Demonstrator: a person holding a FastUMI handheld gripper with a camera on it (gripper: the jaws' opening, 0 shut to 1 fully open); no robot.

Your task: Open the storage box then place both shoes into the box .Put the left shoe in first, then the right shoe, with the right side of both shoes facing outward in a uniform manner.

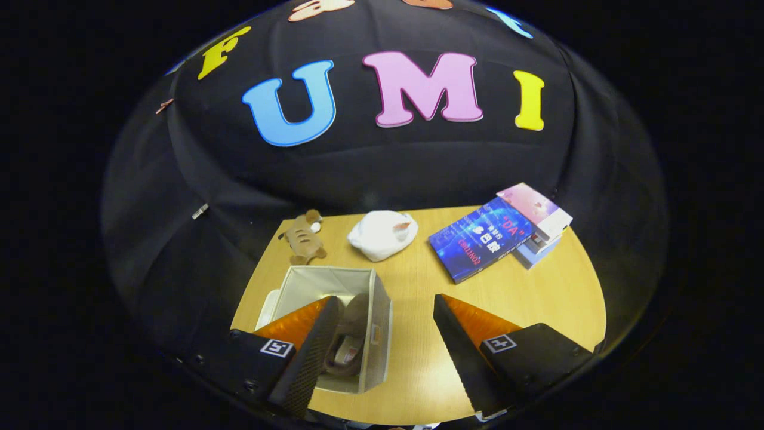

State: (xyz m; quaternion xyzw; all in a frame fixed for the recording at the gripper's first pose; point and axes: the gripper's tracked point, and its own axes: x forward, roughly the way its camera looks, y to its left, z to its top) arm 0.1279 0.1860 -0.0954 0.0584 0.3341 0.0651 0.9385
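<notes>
the gripper (382, 352) hangs above the near part of the tabletop (418, 286) with its jaws released, spread wide and holding nothing; bare wood shows in the gap between them. the left finger overlaps the near edge of the storage box (325, 283), a pale fabric bin standing open on the tabletop, so the opening step looks done. inside the box, just beside the left finger, a brown shoe (349, 343) lies along the right wall; by the task's order this would be the left shoe, though which shoe it is cannot be told from here. the second shoe is not among the things ahead, so the step in hand seems to be going for the right shoe. the next move calls for finding it, gripping it, and setting it beside the first with the same side facing outward.

beyond the box lie a small striped plush toy (303, 239), a white bundle (382, 235) and a stack of books (498, 236), all well apart from the fingers.
</notes>
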